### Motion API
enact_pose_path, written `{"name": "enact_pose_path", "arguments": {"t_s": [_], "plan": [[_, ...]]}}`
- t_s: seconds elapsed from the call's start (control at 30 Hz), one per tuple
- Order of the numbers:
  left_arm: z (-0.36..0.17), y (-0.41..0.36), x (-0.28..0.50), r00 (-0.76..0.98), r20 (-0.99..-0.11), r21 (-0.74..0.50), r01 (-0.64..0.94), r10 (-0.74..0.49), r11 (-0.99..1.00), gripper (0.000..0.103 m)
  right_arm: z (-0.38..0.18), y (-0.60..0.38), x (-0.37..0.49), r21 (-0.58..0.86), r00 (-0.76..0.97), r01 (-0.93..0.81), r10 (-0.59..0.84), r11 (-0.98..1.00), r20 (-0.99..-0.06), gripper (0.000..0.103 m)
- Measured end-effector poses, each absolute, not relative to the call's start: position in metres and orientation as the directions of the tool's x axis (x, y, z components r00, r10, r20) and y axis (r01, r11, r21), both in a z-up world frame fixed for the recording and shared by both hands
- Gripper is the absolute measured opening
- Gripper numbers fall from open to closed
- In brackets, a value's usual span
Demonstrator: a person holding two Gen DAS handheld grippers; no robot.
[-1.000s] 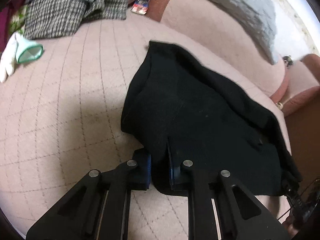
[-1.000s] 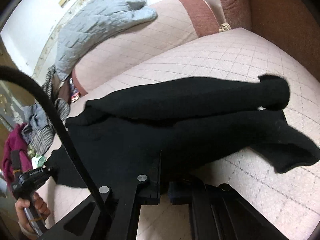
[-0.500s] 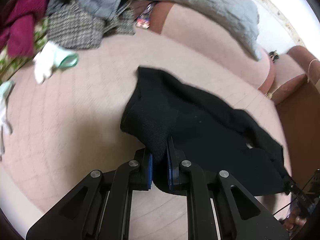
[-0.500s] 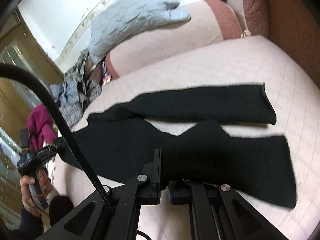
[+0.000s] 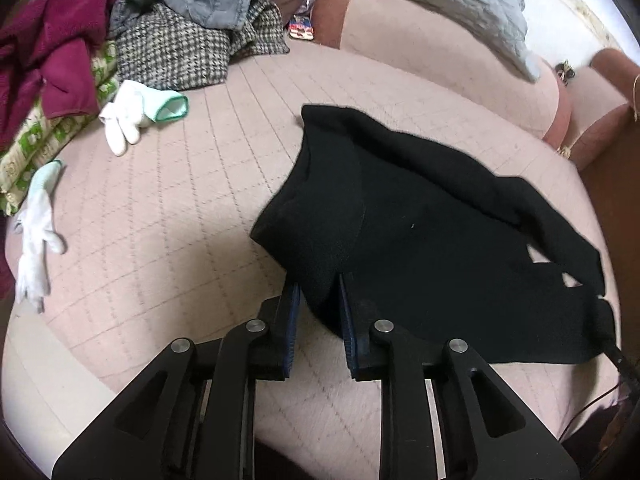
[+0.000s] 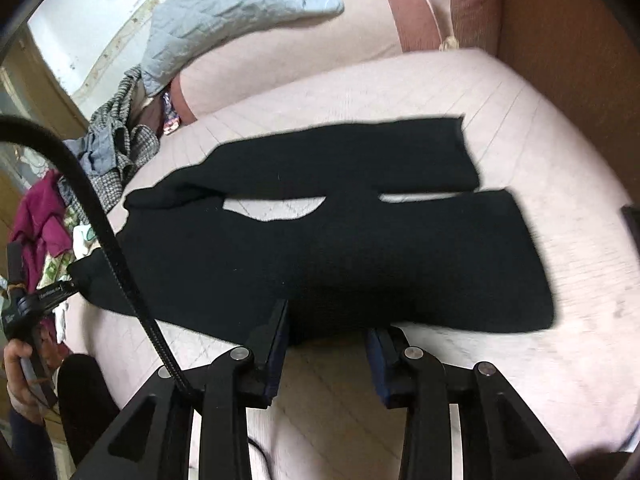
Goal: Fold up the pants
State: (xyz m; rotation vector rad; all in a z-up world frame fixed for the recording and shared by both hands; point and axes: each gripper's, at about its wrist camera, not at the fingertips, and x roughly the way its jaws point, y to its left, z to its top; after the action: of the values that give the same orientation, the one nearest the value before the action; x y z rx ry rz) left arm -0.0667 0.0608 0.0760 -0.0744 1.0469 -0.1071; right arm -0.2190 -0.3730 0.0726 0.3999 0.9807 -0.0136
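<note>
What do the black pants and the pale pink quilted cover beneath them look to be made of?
Black pants: apparently a soft, matte knit or fleece, with slightly fuzzy edges, no sheen and a limp drape. Pale pink quilted cover: woven fabric over padding, judging by the stitched diamond grid and gentle puffing. The exact fibre of either cannot be told.

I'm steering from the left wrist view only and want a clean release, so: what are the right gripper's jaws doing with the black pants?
Observer: The right gripper has just been opening its jaws. The near edge of the black pants lies between them, not pinched.
Operator: Where do the leg ends finish?
Observer: The near cuff reaches further right than the far cuff. Both lie flat on the pink bedcover.
Operator: Anything near the waist end?
Observer: The person's left hand shows at the picture's left edge, gripping a handle.
</note>
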Motion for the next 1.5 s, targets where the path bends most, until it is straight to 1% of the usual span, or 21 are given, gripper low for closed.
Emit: {"name": "enact_pose_path", "arguments": {"t_s": [0.13,0.17,0.2,0.27,0.4,0.5,0.57,0.63,0.7,0.77,0.87,1.0,1.03,1.1,1.2,1.3,1.33,1.37,1.4,1.47,1.5], "plan": [[0.101,0.062,-0.079,0.568,-0.820,-0.052,0.039,-0.065,0.998,0.019,0.103,-0.379,-0.229,0.360,0.632,0.105,0.218,0.927,-0.744,0.035],[0.105,0.061,-0.078,0.575,-0.815,-0.058,0.047,-0.075,0.997,0.019,0.107,-0.378,-0.228,0.373,0.647,0.085,0.233,0.924,-0.726,0.038],[0.109,0.059,-0.077,0.573,-0.813,-0.080,0.062,-0.101,0.995,0.019,0.114,-0.379,-0.226,0.391,0.655,0.070,0.253,0.918,-0.712,0.044],[0.110,0.052,-0.071,0.564,-0.811,-0.124,0.091,-0.153,0.988,0.019,0.115,-0.373,-0.210,0.417,0.672,0.042,0.283,0.908,-0.684,0.047],[0.097,0.020,-0.043,0.517,-0.828,-0.172,0.135,-0.218,0.976,0.019,0.094,-0.346,-0.165,0.465,0.644,0.039,0.334,0.885,-0.689,0.047],[0.082,-0.009,-0.019,0.481,-0.839,-0.201,0.162,-0.255,0.966,0.019,0.072,-0.326,-0.128,0.463,0.594,0.022,0.361,0.886,-0.719,0.047],[0.070,-0.026,-0.004,0.451,-0.852,-0.204,0.177,-0.264,0.963,0.019,0.059,-0.321,-0.112,0.476,0.551,0.015,0.389,0.880,-0.738,0.046],[0.056,-0.045,0.014,0.432,-0.869,-0.171,0.195,-0.241,0.966,0.019,0.040,-0.323,-0.092,0.488,0.489,0.042,0.407,0.872,-0.771,0.047],[0.042,-0.060,0.032,0.405,-0.887,-0.145,0.209,-0.220,0.967,0.019,0.030,-0.330,-0.078,0.456,0.456,0.081,0.374,0.886,-0.808,0.047],[0.032,-0.069,0.048,0.382,-0.901,-0.131,0.215,-0.207,0.968,0.019,0.026,-0.341,-0.064,0.442,0.455,0.106,0.352,0.891,-0.818,0.046],[0.028,-0.082,0.077,0.393,-0.898,-0.117,0.217,-0.197,0.969,0.019,0.039,-0.358,-0.039,0.416,0.520,0.123,0.299,0.901,-0.800,0.046],[0.034,-0.095,0.115,0.418,-0.881,-0.145,0.207,-0.221,0.968,0.019,0.062,-0.374,-0.001,0.346,0.642,0.133,0.186,0.929,-0.744,0.047],[0.034,-0.097,0.123,0.415,-0.885,-0.142,0.189,-0.210,0.972,0.019,0.065,-0.377,0.010,0.325,0.653,0.132,0.165,0.936,-0.739,0.047],[0.039,-0.097,0.128,0.412,-0.888,-0.148,0.168,-0.206,0.974,0.019,0.070,-0.385,0.019,0.331,0.632,0.146,0.170,0.932,-0.756,0.047],[0.053,-0.098,0.113,0.442,-0.862,-0.165,0.213,-0.246,0.963,0.019,0.089,-0.400,-0.003,0.387,0.654,0.126,0.217,0.913,-0.725,0.047],[0.061,-0.099,0.085,0.443,-0.852,-0.165,0.280,-0.280,0.946,0.019,0.106,-0.417,-0.055,0.369,0.647,0.144,0.195,0.918,-0.737,0.050],[0.061,-0.098,0.076,0.436,-0.851,-0.172,0.299,-0.295,0.939,0.019,0.109,-0.424,-0.081,0.342,0.641,0.155,0.170,0.927,-0.749,0.051],[0.061,-0.098,0.067,0.428,-0.850,-0.177,0.315,-0.306,0.932,0.019,0.109,-0.430,-0.106,0.308,0.630,0.175,0.134,0.935,-0.765,0.054],[0.061,-0.098,0.053,0.415,-0.851,-0.186,0.337,-0.323,0.923,0.019,0.106,-0.436,-0.129,0.275,0.616,0.197,0.099,0.941,-0.782,0.061],[0.060,-0.100,0.034,0.391,-0.850,-0.208,0.369,-0.354,0.906,0.019,0.097,-0.450,-0.160,0.201,0.583,0.251,0.018,0.947,-0.812,0.069],[0.058,-0.105,0.027,0.378,-0.852,-0.214,0.379,-0.362,0.900,0.019,0.091,-0.456,-0.174,0.154,0.560,0.288,-0.035,0.945,-0.828,0.069]]}}
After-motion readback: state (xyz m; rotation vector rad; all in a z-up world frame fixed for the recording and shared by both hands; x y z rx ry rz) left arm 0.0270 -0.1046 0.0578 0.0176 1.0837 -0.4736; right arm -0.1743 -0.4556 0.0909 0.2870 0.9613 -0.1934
